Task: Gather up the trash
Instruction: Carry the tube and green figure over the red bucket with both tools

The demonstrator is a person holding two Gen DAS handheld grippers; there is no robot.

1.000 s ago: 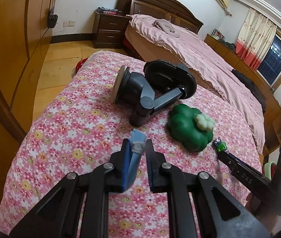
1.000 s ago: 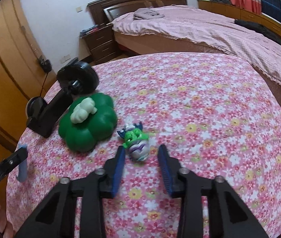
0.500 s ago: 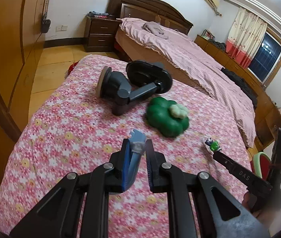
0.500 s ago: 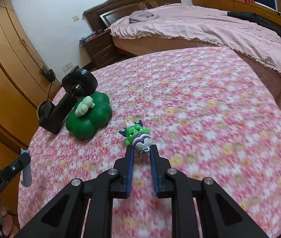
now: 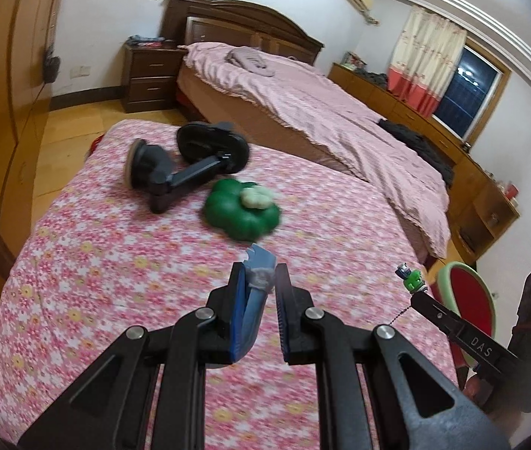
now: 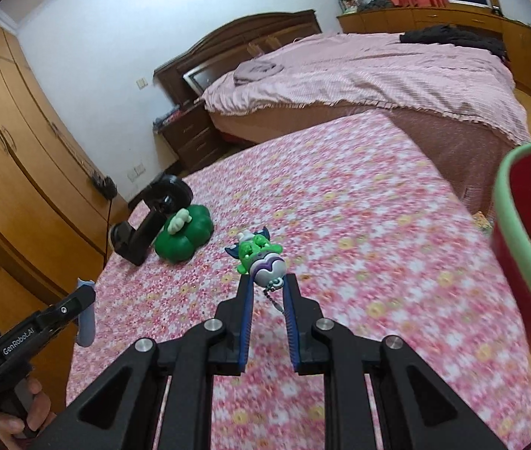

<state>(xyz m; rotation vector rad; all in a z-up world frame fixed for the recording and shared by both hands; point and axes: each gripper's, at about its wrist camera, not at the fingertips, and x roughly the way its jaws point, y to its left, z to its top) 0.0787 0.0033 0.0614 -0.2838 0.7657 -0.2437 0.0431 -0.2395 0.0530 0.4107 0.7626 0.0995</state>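
The left gripper (image 5: pixel 261 281) pinches a small blue scrap (image 5: pixel 260 273) above the flowery pink bed (image 5: pixel 96 255), and the right gripper (image 6: pixel 267 281) squeezes a little green toy (image 6: pixel 260 258), with the red bin (image 6: pixel 528 247) at its three o'clock.

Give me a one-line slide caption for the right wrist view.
Right gripper holds a green toy keychain above the floral tablecloth, beside a red bin.

Your left gripper (image 5: pixel 260 281) is clamped on a blue strip (image 5: pixel 255 292), raised over the near side. Your right gripper (image 6: pixel 267 281) pinches a small green toy (image 6: pixel 260 257), farther right.
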